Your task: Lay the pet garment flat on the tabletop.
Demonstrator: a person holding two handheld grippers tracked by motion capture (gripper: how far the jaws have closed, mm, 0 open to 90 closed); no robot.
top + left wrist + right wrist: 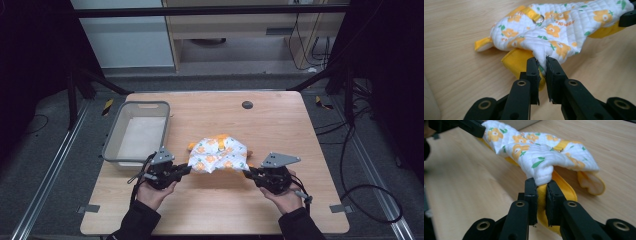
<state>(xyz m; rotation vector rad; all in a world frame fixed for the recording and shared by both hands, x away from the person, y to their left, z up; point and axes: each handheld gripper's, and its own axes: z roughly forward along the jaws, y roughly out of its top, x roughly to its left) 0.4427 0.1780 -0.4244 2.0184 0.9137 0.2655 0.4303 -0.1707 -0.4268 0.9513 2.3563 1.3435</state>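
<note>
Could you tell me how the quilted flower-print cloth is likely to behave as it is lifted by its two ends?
The quilted cloth will probably sag in the middle: it already folds and bunches between the left claw and right claw. It looks light, padded and unlikely to slip.

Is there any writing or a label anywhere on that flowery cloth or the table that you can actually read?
"FLOWER" in small orange capitals, printed on the quilted cloth beside an orange flower, in the left gripper view; the first letter is partly lost in a fold, so that reading is likely rather than sure.
Other small orange lettering on the same cloth: too small to read.
The table and the grey bin carry no readable text.
</note>
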